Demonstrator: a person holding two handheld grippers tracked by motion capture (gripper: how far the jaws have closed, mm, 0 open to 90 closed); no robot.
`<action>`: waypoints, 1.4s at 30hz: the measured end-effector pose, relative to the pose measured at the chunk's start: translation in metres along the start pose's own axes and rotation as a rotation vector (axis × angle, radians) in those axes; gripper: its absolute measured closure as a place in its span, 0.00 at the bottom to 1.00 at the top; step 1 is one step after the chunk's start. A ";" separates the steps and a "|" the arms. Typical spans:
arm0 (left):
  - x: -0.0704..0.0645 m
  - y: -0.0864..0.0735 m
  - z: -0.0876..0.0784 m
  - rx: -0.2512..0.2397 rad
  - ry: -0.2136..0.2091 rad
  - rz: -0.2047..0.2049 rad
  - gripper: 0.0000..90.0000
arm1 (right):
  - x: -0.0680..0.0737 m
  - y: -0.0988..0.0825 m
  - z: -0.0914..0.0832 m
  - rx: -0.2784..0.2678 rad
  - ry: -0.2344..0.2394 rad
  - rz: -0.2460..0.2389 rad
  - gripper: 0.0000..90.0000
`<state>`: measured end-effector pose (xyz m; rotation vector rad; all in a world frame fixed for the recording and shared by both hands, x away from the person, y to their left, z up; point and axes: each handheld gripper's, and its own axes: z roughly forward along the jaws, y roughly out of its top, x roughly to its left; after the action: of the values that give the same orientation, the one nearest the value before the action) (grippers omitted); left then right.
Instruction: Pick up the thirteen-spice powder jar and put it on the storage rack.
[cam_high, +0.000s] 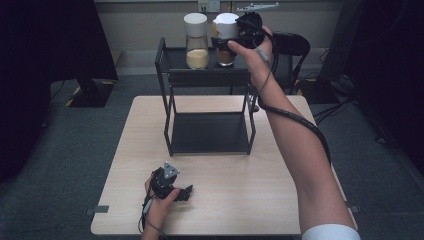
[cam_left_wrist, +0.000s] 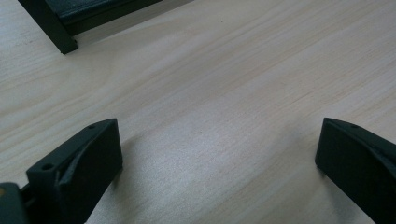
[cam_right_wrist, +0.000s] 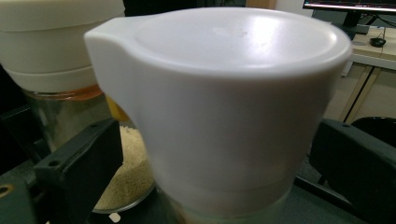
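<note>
Right gripper (cam_high: 231, 39) at the top shelf of the black rack (cam_high: 165, 80), jaws spread to either side of the white-lidded jar (cam_high: 226, 37). In the right gripper view the jar's lid (cam_right_wrist: 224, 93) sits between the two black jaws with a gap on each side; the pads do not press it. Judged from that, the jar is let go and stands on its own on the shelf.

Jar's place relative to the rack: top shelf, right-hand part, just beside a second jar (cam_high: 196, 40) with a cream lid and pale grains inside, which stands left of it. Brownish contents show low in the white-lidded jar from the high view.

Left gripper (cam_high: 186, 192) lies low on the desk (cam_high: 280, 200) in front of the rack, well apart from it, jaws spread wide over bare wood (cam_left_wrist: 210, 116) — nothing between them. A foot of the rack (cam_left_wrist: 65, 42) shows at the far edge of the left gripper view.

Progress, as a judgement: placing looks done — both jars up on the top shelf, lower shelf (cam_high: 210, 132) bare. What seems left is to draw the right gripper back clear of the jar without knocking it.
</note>
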<state>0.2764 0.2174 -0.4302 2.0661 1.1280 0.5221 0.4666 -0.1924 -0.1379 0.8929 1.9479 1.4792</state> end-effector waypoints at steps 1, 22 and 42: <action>0.000 0.000 0.000 0.001 0.000 0.002 0.00 | 0.000 -0.001 -0.001 -0.002 0.003 0.003 0.00; 0.000 0.000 0.000 0.001 0.000 0.000 0.00 | 0.012 -0.027 -0.025 -0.026 0.034 0.040 0.00; 0.000 0.000 0.000 0.001 0.000 0.000 0.00 | 0.020 -0.054 -0.048 -0.049 0.074 0.042 0.00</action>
<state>0.2764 0.2174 -0.4301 2.0667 1.1286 0.5219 0.4081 -0.2168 -0.1776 0.8740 1.9479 1.5984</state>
